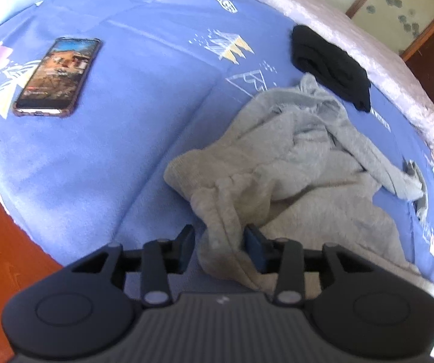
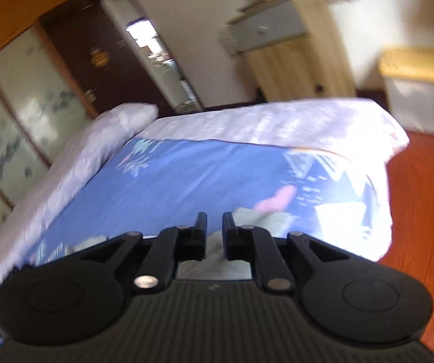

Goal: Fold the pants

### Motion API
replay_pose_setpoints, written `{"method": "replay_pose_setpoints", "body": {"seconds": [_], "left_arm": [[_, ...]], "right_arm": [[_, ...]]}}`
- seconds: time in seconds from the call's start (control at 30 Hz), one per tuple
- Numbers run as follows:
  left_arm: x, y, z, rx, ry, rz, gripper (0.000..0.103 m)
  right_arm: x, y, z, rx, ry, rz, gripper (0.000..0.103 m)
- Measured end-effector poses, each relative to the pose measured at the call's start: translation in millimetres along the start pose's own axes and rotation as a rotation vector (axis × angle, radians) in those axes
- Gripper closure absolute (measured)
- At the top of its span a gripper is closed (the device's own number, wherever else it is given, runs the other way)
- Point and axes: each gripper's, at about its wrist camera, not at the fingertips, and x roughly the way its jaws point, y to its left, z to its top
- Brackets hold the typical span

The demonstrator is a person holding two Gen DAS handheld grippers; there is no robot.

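The grey pants [image 1: 292, 163] lie crumpled on the blue patterned bedspread [image 1: 132, 139]. My left gripper [image 1: 220, 242] is open low over the bed, and a bunched edge of the pants lies between its two fingers, against the right pad. In the blurred right wrist view, my right gripper [image 2: 214, 230] has its fingers nearly together with a narrow gap. It is above the bedspread [image 2: 192, 175], and grey fabric [image 2: 214, 254] shows below and between its fingers. I cannot tell whether it grips that fabric.
A phone [image 1: 58, 75] with its screen lit lies on the bed at left. A black garment [image 1: 328, 63] lies beyond the pants by the pale quilt [image 1: 353, 36]. The orange wood floor [image 2: 422, 205], a cabinet [image 2: 295, 48] and a plastic bin [image 2: 422, 90] lie past the bed.
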Motion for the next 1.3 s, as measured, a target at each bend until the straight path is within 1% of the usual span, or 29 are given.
{"method": "replay_pose_setpoints", "body": {"seconds": [0.03,0.1,0.13,0.23,0.27,0.3,0.37,0.43,0.47,0.5,0.57,0.63,0.7,0.73,0.8,0.83,0.9,0.97,1.03,1.1,1.13,1.2,1.23,1.27,1.3], "left_arm": [[2,-2,-1,0.007,0.006,0.003,0.069],[4,-6,-2,0.019,0.01,0.004,0.075],[4,-8,-2,0.023,0.009,0.002,0.079],[1,-11,1,0.024,0.001,-0.003,0.089],[0,-11,3,0.018,0.001,-0.006,0.091],[0,-10,5,0.006,0.006,-0.012,0.092],[0,-6,11,-0.032,0.022,-0.035,0.094],[-3,-4,19,-0.066,0.024,-0.06,0.095],[-6,-4,24,-0.081,0.02,-0.078,0.095],[-9,-5,32,-0.097,0.016,-0.097,0.095],[-16,-11,50,-0.116,0.004,-0.129,0.095],[-27,-21,75,-0.124,-0.03,-0.163,0.095],[-44,-35,102,-0.123,-0.077,-0.206,0.096],[-55,-43,115,-0.124,-0.106,-0.232,0.096],[-78,-57,132,-0.124,-0.167,-0.286,0.096],[-89,-63,136,-0.116,-0.198,-0.309,0.096],[-103,-68,133,-0.094,-0.24,-0.337,0.096],[-102,-65,119,-0.076,-0.233,-0.334,0.096],[-86,-53,98,-0.069,-0.186,-0.294,0.096],[-58,-37,73,-0.07,-0.113,-0.234,0.095],[-37,-27,57,-0.076,-0.052,-0.194,0.095],[6,-5,27,-0.114,0.096,-0.105,0.095],[27,4,12,-0.124,0.168,-0.064,0.09],[38,15,-1,-0.146,0.196,-0.055,0.088],[34,23,-7,-0.178,0.158,-0.099,0.087]], "right_arm": [[3,-12,0,0.045,0.024,-0.002,0.089],[7,-27,-7,0.099,0.063,-0.006,0.089],[12,-34,-9,0.122,0.085,-0.004,0.089],[18,-40,-16,0.15,0.14,0.0,0.088],[22,-41,-18,0.164,0.15,0.001,0.085],[24,-43,-21,0.177,0.152,0.001,0.079],[33,-41,-20,0.201,0.17,0.007,0.071],[48,-37,-17,0.211,0.221,0.051,0.071],[53,-32,-14,0.202,0.241,0.072,0.084],[56,-25,-10,0.188,0.254,0.084,0.099],[59,-9,3,0.173,0.229,0.085,0.1],[60,8,25,0.202,0.186,0.135,0.1],[60,33,53,0.221,0.145,0.197,0.1],[58,48,67,0.216,0.126,0.224,0.1],[47,77,95,0.188,0.068,0.278,0.1],[40,86,105,0.173,0.037,0.299,0.1],[28,91,118,0.15,-0.006,0.325,0.1],[16,82,120,0.141,-0.03,0.335,0.1],[13,59,110,0.149,-0.01,0.318,0.1],[17,30,92,0.149,0.031,0.267,0.1],[21,16,81,0.143,0.057,0.224,0.1],[31,-14,53,0.135,0.115,0.115,0.099],[36,-27,40,0.128,0.147,0.055,0.099],[41,-39,28,0.113,0.18,-0.022,0.095],[43,-46,20,0.11,0.194,-0.077,0.093]]}}
